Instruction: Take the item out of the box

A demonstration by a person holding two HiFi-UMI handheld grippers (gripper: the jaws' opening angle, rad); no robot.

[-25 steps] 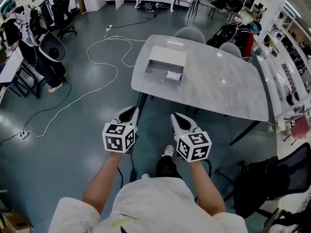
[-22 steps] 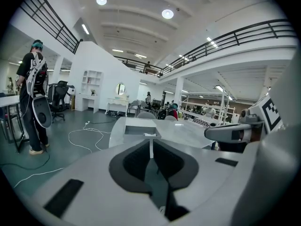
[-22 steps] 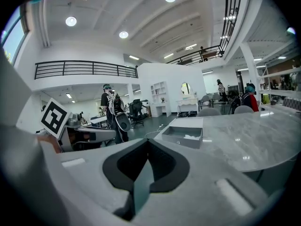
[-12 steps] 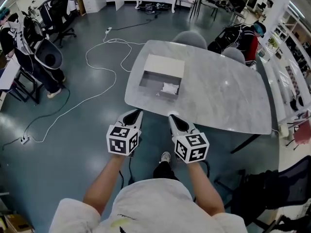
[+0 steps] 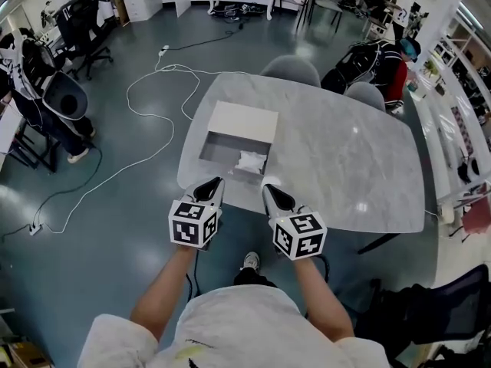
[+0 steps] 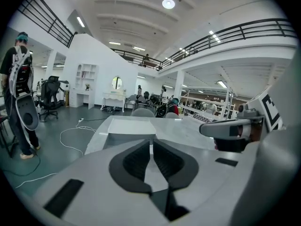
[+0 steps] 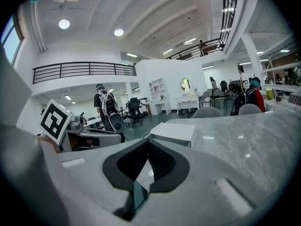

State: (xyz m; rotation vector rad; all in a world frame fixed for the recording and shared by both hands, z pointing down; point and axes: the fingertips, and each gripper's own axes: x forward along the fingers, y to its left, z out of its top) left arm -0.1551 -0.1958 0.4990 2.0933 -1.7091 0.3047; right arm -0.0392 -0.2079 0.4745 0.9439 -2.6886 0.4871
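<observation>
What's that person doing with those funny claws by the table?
A person stands at a marble table with a claw in each hand. The left claw and the right claw are both shut and hold nothing. They point at an open box near the table's edge. A white crumpled item lies inside the box, and nothing touches it. It has not been taken out yet.

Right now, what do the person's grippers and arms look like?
Both the left gripper and the right gripper have pale grey shells that taper to a point, with black ribbed pads inside the jaws. Each carries a white cube printed with black square markers. The person wears a light short-sleeved shirt, and the forearms are bare.
</observation>
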